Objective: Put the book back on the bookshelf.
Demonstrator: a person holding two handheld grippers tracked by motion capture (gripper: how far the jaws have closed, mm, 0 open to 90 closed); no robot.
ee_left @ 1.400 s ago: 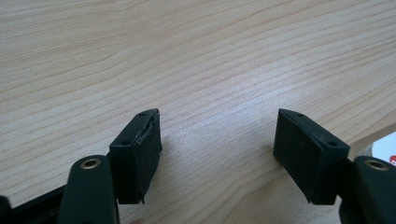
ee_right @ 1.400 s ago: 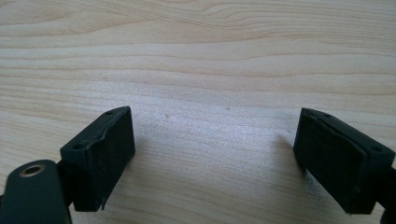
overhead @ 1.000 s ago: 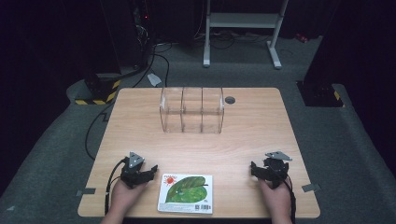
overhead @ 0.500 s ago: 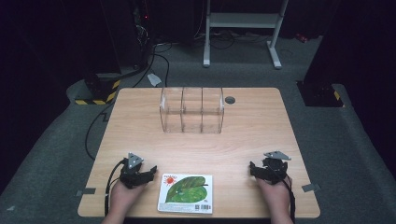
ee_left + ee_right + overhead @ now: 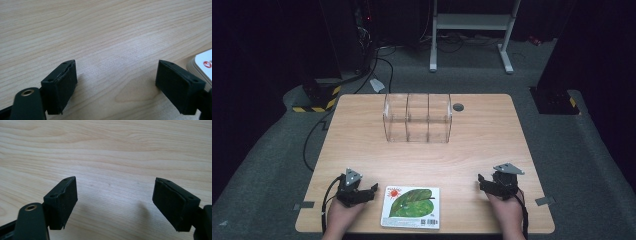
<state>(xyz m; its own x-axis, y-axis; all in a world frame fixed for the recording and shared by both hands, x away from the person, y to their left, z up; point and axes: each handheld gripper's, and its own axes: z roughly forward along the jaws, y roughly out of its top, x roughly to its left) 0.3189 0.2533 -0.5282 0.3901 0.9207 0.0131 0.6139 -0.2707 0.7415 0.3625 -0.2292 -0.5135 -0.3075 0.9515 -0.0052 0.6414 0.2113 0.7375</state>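
A flat white book point(image 5: 410, 207) with a green leaf and a red sun on its cover lies at the table's near edge, between my hands. Its white corner point(image 5: 203, 65) pokes into the left gripper view at the right. My left gripper point(image 5: 368, 192) rests on the wood just left of the book, jaws wide apart over bare tabletop point(image 5: 116, 82). My right gripper point(image 5: 482, 182) sits low on the table to the book's right, also open, with plain wood between its pads point(image 5: 115, 203).
A clear plastic organiser point(image 5: 417, 118) with three upright compartments stands at the table's far middle. A small dark round hole point(image 5: 458, 107) lies just right of it. Cables point(image 5: 309, 140) hang off the left edge; a white frame point(image 5: 472, 30) stands on the floor behind.
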